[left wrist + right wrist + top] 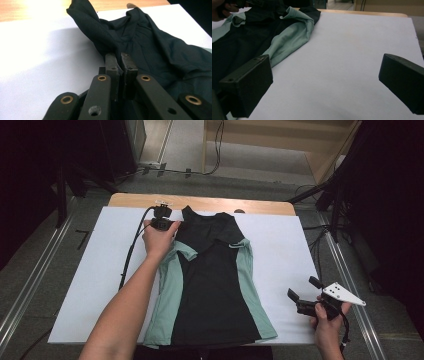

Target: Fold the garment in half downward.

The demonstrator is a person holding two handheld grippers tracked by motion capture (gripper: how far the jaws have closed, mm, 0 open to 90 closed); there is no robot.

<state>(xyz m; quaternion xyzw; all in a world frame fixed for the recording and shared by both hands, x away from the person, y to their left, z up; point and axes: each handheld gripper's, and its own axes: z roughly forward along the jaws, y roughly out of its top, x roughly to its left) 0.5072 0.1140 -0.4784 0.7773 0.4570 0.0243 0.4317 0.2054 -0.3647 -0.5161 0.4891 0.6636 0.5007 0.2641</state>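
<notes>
A black shirt with mint-green side panels lies flat on a white sheet, its neck toward the far edge. My left gripper is at the shirt's far left shoulder. In the left gripper view its jaws are shut on a fold of the black fabric, which rises from them in a lifted ridge. My right gripper is held by a hand near the sheet's front right corner, to the right of the hem and apart from it. Its jaws stand wide open over bare sheet, with the shirt to their left.
The sheet covers a wooden table whose far edge shows bare. A black cable trails from the left gripper across the sheet's left side. Dark stands and floor rails flank the table.
</notes>
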